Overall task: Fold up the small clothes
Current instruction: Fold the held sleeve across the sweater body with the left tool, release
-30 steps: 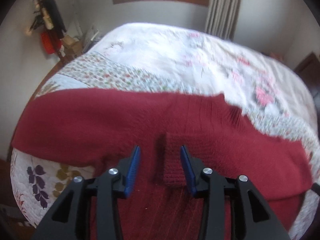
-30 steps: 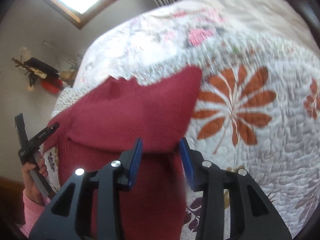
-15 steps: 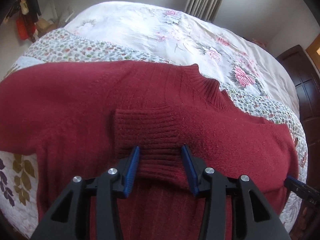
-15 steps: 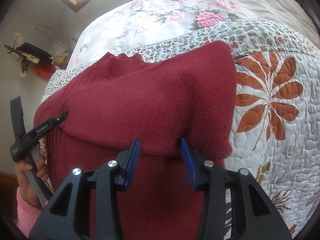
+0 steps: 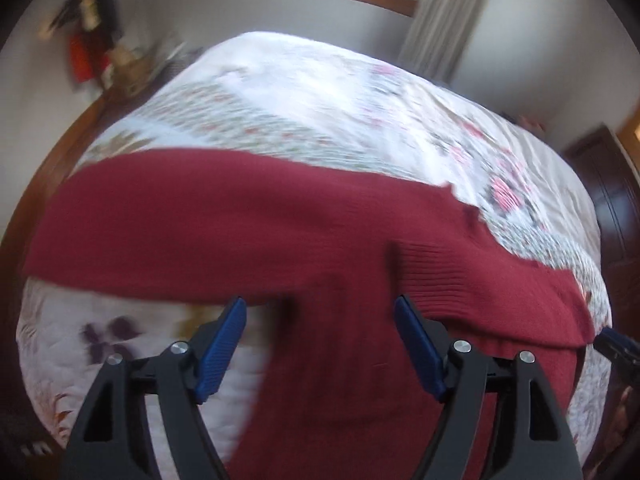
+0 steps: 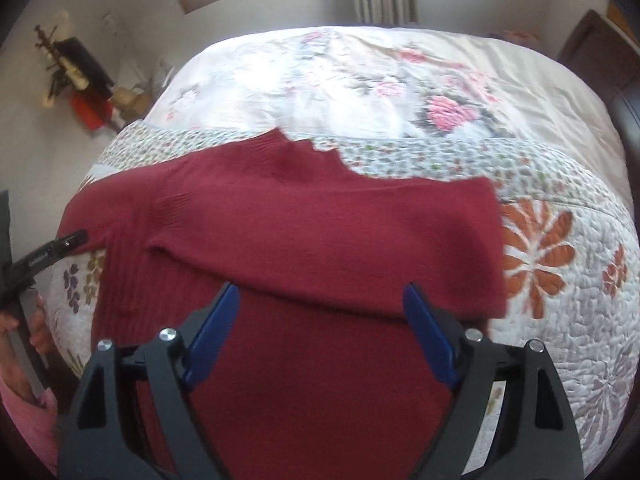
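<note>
Where the red sweater (image 6: 304, 236) lies flat on the bed quilt (image 6: 560, 288) (both sleeves folded across its body), my left claw (image 5: 320, 344) and right claw (image 6: 320, 332) hover above it, blue pads (image 6: 210, 336) spread apart, gripping nothing.

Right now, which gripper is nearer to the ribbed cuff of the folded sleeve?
Left. The left gripper is open just below the ribbed cuff, beside its right finger. The right gripper is open farther away, over the other folded sleeve.
</note>
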`<state>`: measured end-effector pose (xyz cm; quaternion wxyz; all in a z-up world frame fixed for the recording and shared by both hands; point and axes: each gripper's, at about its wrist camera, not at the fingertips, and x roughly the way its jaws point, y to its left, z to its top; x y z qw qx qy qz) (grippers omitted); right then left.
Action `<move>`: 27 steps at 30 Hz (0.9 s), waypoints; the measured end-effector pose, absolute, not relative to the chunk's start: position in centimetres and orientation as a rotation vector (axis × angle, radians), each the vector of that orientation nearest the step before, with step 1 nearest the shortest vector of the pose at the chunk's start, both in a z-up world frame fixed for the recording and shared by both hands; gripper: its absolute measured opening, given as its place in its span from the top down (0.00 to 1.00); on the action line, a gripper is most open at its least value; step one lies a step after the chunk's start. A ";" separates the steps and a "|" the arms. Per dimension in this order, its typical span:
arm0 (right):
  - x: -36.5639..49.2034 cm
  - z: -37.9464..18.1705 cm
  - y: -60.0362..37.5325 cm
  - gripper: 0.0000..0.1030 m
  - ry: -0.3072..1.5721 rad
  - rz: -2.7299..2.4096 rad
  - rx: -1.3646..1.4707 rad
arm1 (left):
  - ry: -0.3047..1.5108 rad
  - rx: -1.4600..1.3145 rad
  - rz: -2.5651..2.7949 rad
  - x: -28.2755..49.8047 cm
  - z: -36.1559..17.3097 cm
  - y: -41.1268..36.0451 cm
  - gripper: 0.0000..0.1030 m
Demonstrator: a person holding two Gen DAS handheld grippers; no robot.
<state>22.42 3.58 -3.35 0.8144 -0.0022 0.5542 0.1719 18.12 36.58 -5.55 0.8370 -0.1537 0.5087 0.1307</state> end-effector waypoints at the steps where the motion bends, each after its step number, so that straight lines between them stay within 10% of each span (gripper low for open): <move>1: 22.5 -3.6 4.5 0.19 1.191 0.378 -0.005 | 1.085 -0.357 0.324 16.9 -5.5 39.2 0.27; 27: 24.0 -7.0 11.8 0.19 1.284 0.365 -0.031 | 0.823 -1.184 0.484 7.2 -11.5 68.8 0.61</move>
